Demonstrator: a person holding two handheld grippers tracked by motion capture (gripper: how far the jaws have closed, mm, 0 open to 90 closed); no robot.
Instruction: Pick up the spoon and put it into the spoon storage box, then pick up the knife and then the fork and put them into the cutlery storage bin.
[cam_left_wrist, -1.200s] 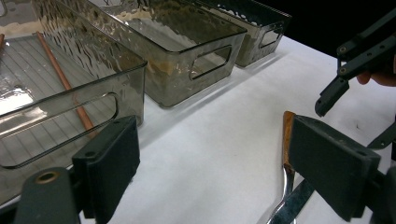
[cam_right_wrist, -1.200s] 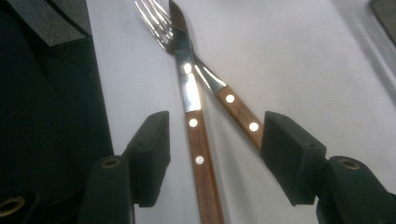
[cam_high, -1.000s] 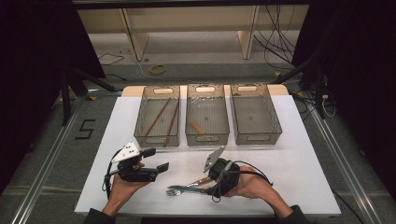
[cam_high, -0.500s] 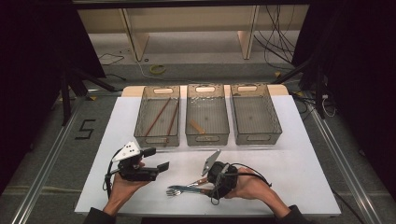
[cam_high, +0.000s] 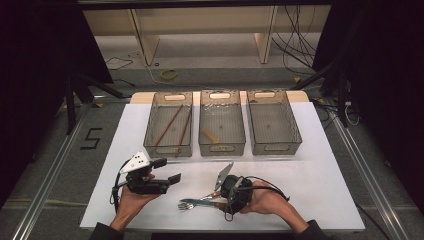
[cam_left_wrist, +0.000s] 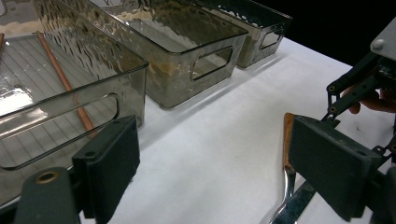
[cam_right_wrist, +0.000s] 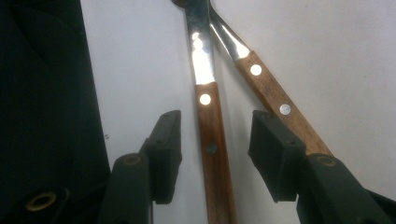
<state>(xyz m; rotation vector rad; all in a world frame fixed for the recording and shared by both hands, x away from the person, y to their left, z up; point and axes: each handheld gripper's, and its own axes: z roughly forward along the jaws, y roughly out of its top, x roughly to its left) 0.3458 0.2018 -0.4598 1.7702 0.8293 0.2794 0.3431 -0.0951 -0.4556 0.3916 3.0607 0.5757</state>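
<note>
Right gripper (cam_high: 221, 192) perhaps hides both wooden handles (cam_high: 216, 196).

You have three bins in a row at the far side of the table (cam_high: 330, 165). The left bin (cam_high: 169, 123) holds two sticks (cam_high: 168, 126), the middle bin (cam_high: 221, 121) holds one small piece (cam_high: 211, 135), and the right bin (cam_high: 273, 121) is beside it. Near you, two utensils (cam_high: 200, 201) lie crossed on the table, between the left gripper (cam_high: 165, 171) and the right gripper (cam_high: 220, 196).
</note>
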